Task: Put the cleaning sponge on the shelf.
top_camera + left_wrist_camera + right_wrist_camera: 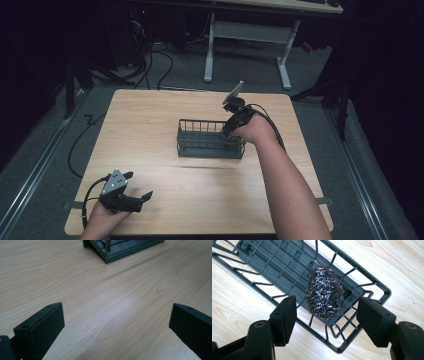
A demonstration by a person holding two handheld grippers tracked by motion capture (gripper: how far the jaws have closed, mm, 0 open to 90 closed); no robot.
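Note:
A dark wire basket (200,149) stands in the middle of the wooden table. In the right gripper view a steel-wool scouring ball (324,293) lies inside the basket (372,282), near one rounded end. My right gripper (327,308) hangs just above that ball with its jaws apart on either side, pads clear of it. In the high view the right gripper (230,131) reaches down at the basket's right end. My left gripper (137,187) rests at the table's near left, jaws wide apart over bare wood (117,315), nothing between them.
The basket's corner (110,255) shows at the top of the left gripper view. Beyond the table stands a white-legged desk (210,55), with cables on the floor (165,60). A metal rail (40,160) runs along the floor at the left.

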